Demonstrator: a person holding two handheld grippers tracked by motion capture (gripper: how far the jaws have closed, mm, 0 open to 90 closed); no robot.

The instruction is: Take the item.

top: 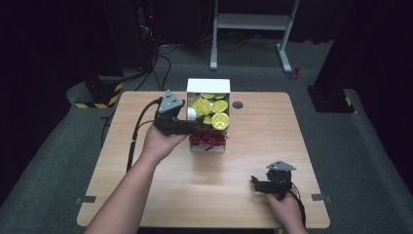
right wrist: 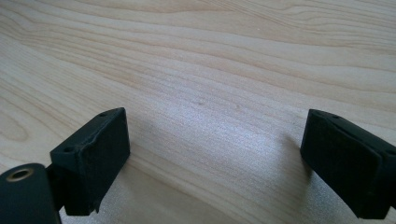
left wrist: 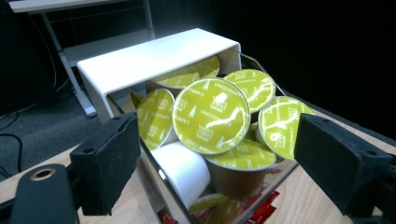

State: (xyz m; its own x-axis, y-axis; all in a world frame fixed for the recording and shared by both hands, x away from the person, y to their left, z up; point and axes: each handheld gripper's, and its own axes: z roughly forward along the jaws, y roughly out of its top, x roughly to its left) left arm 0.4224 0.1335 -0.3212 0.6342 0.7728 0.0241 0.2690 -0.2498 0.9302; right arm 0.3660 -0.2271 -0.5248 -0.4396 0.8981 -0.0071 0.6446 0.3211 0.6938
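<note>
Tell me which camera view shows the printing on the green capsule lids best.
The left gripper view: the green-lidded capsules sit close between its jaws, lid lettering readable as cappuccino. The high view shows the same capsules as small green discs in the white box, print unreadable. The right gripper view looks at the bare wooden table.

Two black jaws of the right gripper are seen spread wide apart above the bare, pale wooden table, on which a soft shadow is cast between them.
</note>
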